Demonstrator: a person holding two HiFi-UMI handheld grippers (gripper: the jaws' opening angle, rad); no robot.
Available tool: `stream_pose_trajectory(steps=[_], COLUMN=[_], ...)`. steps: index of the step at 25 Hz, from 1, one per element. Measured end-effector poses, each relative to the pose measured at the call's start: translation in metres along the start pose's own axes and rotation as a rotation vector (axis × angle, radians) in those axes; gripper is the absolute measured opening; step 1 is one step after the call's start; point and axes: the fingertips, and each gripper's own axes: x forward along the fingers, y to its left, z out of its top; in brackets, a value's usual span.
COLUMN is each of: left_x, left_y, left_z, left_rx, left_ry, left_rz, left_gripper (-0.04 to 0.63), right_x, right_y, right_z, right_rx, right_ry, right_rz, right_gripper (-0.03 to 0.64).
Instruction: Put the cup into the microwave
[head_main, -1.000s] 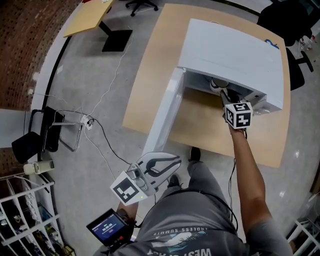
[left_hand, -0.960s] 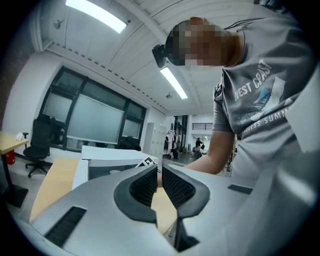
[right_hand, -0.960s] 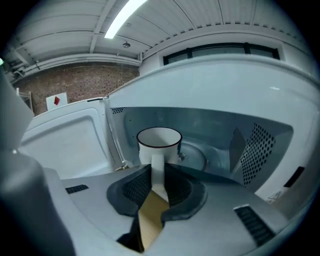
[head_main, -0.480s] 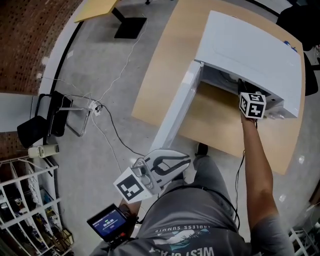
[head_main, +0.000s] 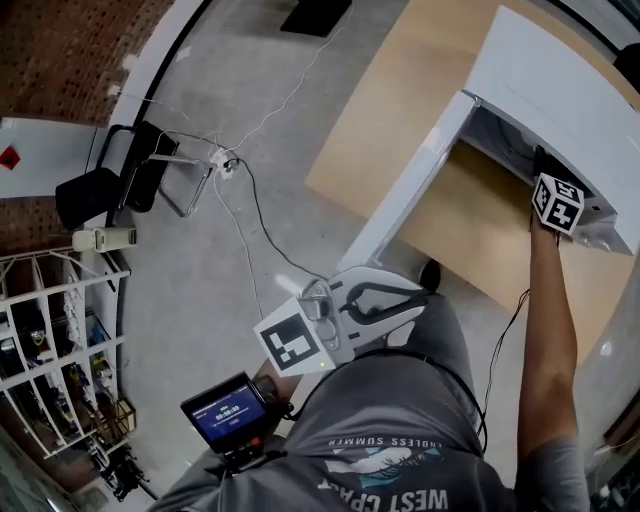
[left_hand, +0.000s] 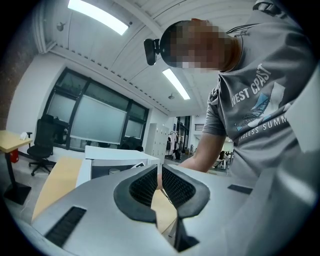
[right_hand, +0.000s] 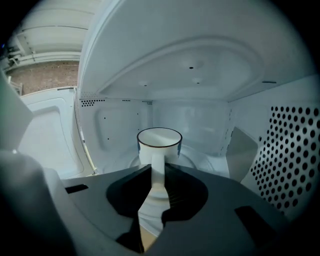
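Note:
A white cup (right_hand: 159, 145) with a dark rim stands upright inside the white microwave (head_main: 560, 90), over its round turntable. My right gripper (right_hand: 159, 172) reaches into the cavity, shut on the cup's handle, which runs down between the pads. In the head view only that gripper's marker cube (head_main: 558, 203) shows at the oven mouth; the cup is hidden there. The microwave door (head_main: 420, 195) hangs open to the left. My left gripper (head_main: 415, 300) is held near the person's waist, well away from the oven, its jaws (left_hand: 160, 177) shut with nothing between them.
The microwave sits on a wooden table (head_main: 480, 230). The perforated right wall (right_hand: 290, 150) of the cavity is close to the gripper. On the floor at left are a black chair (head_main: 100, 190), a power strip with cables (head_main: 222, 160) and a wire shelf rack (head_main: 50, 350).
My right gripper has gone deeper into the microwave with the cup, which showed at the opening before and is now hidden from the head view. The left gripper stayed put.

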Motion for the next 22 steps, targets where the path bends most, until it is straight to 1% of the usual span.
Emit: stream_pose_trajectory(steps=[2, 5, 8, 10, 13, 16, 17, 18, 20, 22], left_x=[-0.015, -0.024, -0.029, -0.034, -0.040, -0.045, -0.047, -0.049, -0.052, -0.056], left_y=[-0.006, -0.013, -0.020, -0.026, -0.036, -0.047, -0.052, -0.057, -0.069, -0.083], left_z=[-0.001, 0.003, -0.001, -0.004, -0.004, -0.002, -0.002, -0.001, -0.001, -0.004], left_rx=[0.001, 0.014, 0.022, 0.026, 0.028, 0.035, 0.039, 0.043, 0.049, 0.049], left_ry=[0.001, -0.022, -0.039, -0.037, -0.029, -0.035, -0.038, -0.040, -0.045, -0.046], left_rz=[0.004, 0.011, 0.013, 0.012, 0.012, 0.012, 0.011, 0.009, 0.001, -0.010], left_gripper=[0.028, 0.028, 0.028, 0.028, 0.028, 0.028, 0.028, 0.028, 0.028, 0.028], right_x=[-0.002, -0.006, -0.012, -0.021, -0.046, -0.081, -0.093, -0.107, -0.137, -0.173], right_y=[0.014, 0.025, 0.026, 0.029, 0.035, 0.043, 0.048, 0.055, 0.073, 0.092], right_z=[-0.002, -0.001, -0.010, -0.014, -0.018, -0.022, -0.024, -0.025, -0.026, -0.026], right_rx=[0.008, 0.018, 0.036, 0.064, 0.119, 0.153, 0.171, 0.191, 0.220, 0.229], right_ry=[-0.003, 0.000, 0.006, -0.004, -0.036, -0.064, -0.069, -0.074, -0.080, -0.095], right_rz=[0.014, 0.050, 0.043, 0.035, 0.033, 0.034, 0.052, 0.081, 0.145, 0.195], right_gripper=[0.071, 0.072, 0.097, 0.098, 0.098, 0.097, 0.082, 0.034, 0.018, 0.018])
